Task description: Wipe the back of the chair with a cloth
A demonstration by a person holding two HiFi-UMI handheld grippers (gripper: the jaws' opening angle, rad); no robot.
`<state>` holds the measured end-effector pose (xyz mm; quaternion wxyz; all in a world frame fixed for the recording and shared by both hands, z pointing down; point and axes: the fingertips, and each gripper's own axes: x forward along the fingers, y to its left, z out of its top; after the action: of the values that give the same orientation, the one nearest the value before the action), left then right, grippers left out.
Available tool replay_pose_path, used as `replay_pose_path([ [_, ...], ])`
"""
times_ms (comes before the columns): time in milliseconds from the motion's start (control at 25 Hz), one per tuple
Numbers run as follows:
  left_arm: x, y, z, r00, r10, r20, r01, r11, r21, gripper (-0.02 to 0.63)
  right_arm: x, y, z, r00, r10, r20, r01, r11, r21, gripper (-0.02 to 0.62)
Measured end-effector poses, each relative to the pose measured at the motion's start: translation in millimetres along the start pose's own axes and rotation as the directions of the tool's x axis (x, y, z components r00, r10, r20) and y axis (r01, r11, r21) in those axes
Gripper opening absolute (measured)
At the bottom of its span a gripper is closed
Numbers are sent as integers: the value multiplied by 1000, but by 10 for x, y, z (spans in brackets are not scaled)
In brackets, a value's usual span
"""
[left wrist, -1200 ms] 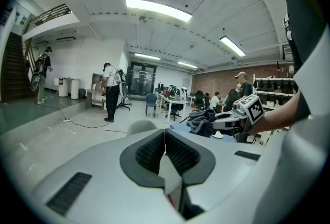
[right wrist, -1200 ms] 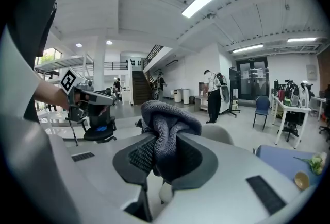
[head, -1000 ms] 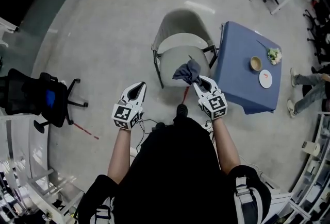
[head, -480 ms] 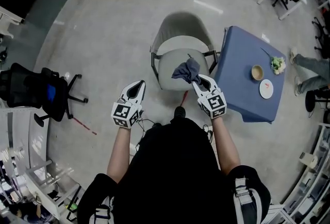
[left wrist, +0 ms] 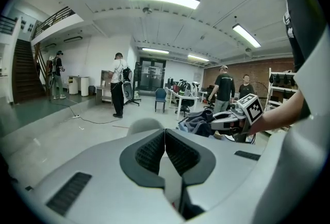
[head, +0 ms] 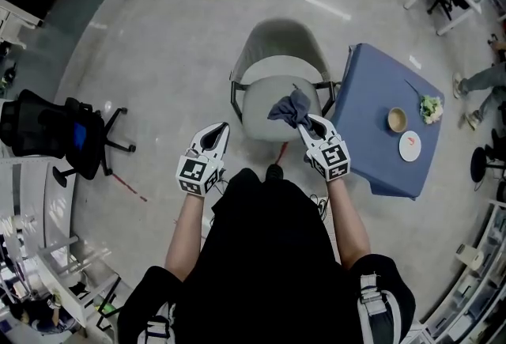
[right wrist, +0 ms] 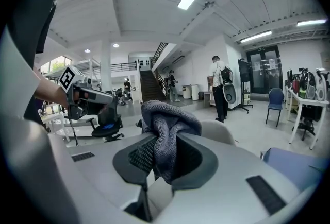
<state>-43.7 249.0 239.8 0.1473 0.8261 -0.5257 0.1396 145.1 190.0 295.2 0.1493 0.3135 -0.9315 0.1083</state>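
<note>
A grey chair (head: 278, 58) with a curved back stands on the floor ahead of me, its seat facing me. My right gripper (head: 307, 123) is shut on a dark grey cloth (head: 290, 108), which hangs bunched over the near part of the seat. In the right gripper view the cloth (right wrist: 164, 130) sticks up between the jaws, with the top of the chair's back (right wrist: 219, 131) behind it. My left gripper (head: 222, 130) is shut with nothing in it, level with the right one and left of the chair. The left gripper view shows its jaws closed together (left wrist: 165, 134) and the chair's back (left wrist: 145, 126) beyond.
A blue table (head: 371, 109) stands right of the chair, with a bowl (head: 396, 120), a plate (head: 409, 146) and a small plant (head: 431, 107) on it. A black office chair (head: 59, 135) is at the left. Several people stand farther off; cables and red tape cross the floor.
Both grippers have moved forward together toward the chair, the cloth still in the right one. The chair and table sit nearer in the head view.
</note>
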Motion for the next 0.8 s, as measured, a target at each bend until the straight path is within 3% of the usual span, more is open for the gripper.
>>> replay_pose_path([
  [360, 273, 379, -79, 999, 43, -8, -43, 995, -92, 25, 279, -121, 133, 1000, 16, -16, -16, 999, -30, 84],
  [800, 954, 988, -27, 997, -64, -32, 60, 992, -111, 25, 1065, -433, 405, 998, -32, -57, 29, 998, -54, 84],
])
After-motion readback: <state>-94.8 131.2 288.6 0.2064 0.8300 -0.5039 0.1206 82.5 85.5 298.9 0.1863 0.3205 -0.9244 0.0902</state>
